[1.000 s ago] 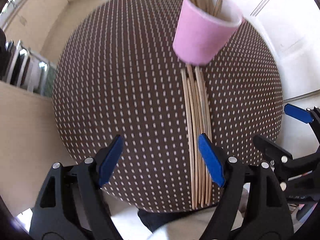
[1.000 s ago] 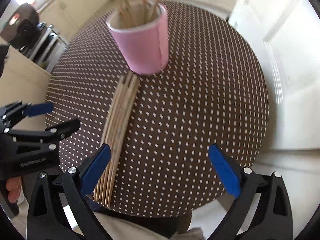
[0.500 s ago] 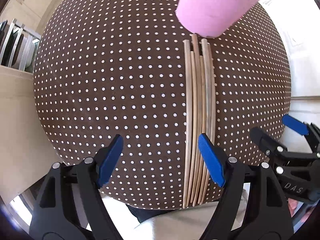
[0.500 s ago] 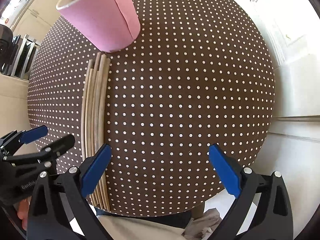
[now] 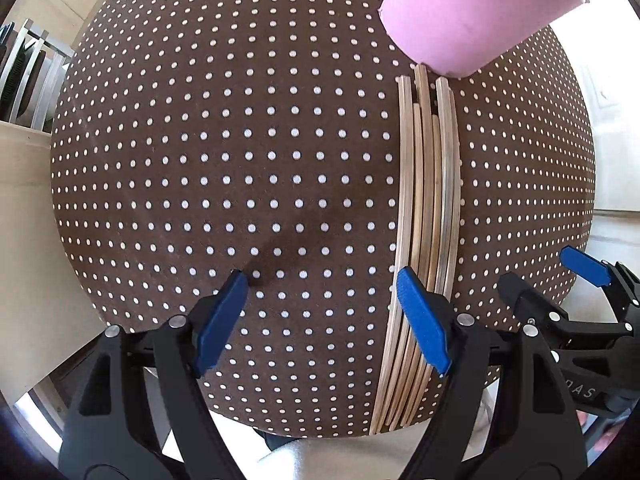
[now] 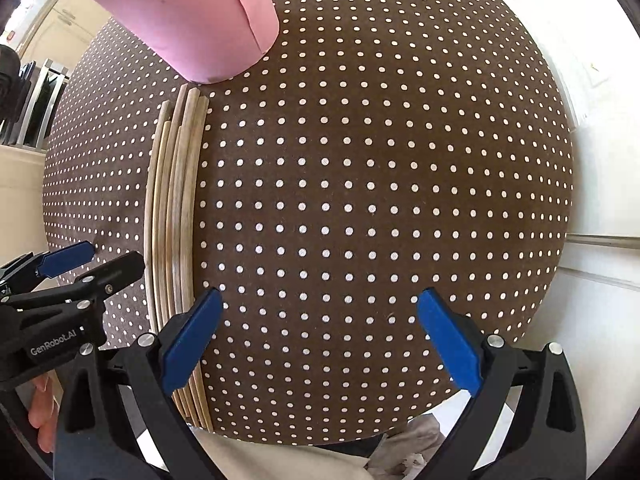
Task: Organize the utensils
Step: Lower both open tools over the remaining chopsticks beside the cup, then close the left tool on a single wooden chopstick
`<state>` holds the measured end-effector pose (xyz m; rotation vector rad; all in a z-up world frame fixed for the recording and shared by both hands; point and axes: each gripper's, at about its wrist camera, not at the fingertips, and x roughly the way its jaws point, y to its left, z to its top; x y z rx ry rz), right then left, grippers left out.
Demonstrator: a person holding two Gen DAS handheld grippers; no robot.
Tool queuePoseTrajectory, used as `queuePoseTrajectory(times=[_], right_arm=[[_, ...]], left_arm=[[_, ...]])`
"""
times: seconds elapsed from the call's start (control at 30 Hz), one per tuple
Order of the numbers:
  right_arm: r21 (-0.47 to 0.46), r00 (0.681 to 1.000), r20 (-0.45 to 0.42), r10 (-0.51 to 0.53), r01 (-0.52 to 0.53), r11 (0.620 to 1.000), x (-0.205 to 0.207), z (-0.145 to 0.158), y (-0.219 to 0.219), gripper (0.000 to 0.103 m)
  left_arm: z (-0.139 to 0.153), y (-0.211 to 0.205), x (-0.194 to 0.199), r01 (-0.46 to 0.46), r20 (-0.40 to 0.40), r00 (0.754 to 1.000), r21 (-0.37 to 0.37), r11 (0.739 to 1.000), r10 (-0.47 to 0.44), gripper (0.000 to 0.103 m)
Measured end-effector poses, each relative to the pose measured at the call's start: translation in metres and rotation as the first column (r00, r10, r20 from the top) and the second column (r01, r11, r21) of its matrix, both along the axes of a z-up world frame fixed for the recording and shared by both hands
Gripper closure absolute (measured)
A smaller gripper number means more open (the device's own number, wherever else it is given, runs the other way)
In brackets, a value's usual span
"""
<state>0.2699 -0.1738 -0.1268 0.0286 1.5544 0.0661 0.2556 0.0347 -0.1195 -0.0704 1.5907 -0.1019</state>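
Below, brown white-dotted tablecloth [image 5: 240,160], chopsticks [image 5: 428,208], pink cup [image 5: 472,16]; both hand-held grippers wide open, empty.

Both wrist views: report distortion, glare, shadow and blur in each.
Left wrist view: fisheye bulges the brown white-dotted tablecloth and bows the straight wooden chopsticks; a soft dark shadow lies beside the left gripper; the window corner at upper right is blown out. Right wrist view: same bulge; the pink paper cup is sharp, the white doors at right overexposed, no motion blur.
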Motion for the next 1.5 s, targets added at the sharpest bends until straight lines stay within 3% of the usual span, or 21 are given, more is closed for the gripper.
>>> queuePoseTrajectory(times=[0.1, 0.27, 0.47, 0.63, 0.97, 1.07, 1.17, 1.3, 1.5], right_arm=[[-0.001, 1.0, 0.002, -0.003, 0.003, 1.0, 0.007, -0.002, -0.004, 0.008], [-0.002, 1.0, 0.011, -0.006, 0.006, 1.0, 0.012, -0.003, -0.01, 0.008], [0.004, 1.0, 0.014, 0.009, -0.009, 1.0, -0.003, 0.003, -0.014, 0.008], [0.001, 0.999, 0.03, 0.014, -0.014, 1.0, -0.012, 0.011, -0.01, 0.008], [-0.022, 0.998, 0.068, 0.005, -0.003, 1.0, -0.014, 0.024, 0.003, 0.009], [-0.018, 0.998, 0.061, 0.013, -0.012, 1.0, -0.016, 0.024, 0.003, 0.009], [-0.022, 0.998, 0.058, 0.026, -0.025, 0.999, -0.022, 0.021, 0.007, 0.009], [-0.024, 0.998, 0.058, 0.033, -0.032, 0.999, -0.03, 0.016, 0.017, 0.009], [-0.003, 0.996, 0.071, 0.048, -0.048, 0.999, -0.025, 0.015, 0.031, 0.009]], left_arm=[[-0.003, 0.0, 0.001, 0.005, 0.007, 1.0, 0.008, 1.0, -0.005, 0.024], [-0.008, -0.036, 0.023, 0.026, 0.026, 0.999, 0.038, 0.999, -0.027, 0.023], [-0.013, -0.049, 0.029, 0.047, 0.057, 0.997, 0.039, 0.998, -0.05, 0.023], [-0.007, -0.045, 0.023, 0.057, 0.086, 0.995, 0.015, 0.998, -0.058, 0.024], [-0.003, -0.035, 0.026, 0.034, 0.085, 0.996, 0.04, 0.999, -0.038, 0.024], [-0.003, -0.049, 0.031, 0.071, 0.104, 0.991, 0.088, 0.994, -0.08, 0.03], [-0.002, -0.052, 0.033, 0.098, 0.107, 0.989, 0.078, 0.992, -0.106, 0.034], [0.004, -0.052, 0.032, 0.103, 0.125, 0.986, 0.079, 0.991, -0.113, 0.059], [0.006, -0.041, 0.031, 0.14, 0.152, 0.977, 0.056, 0.989, -0.147, 0.077]])
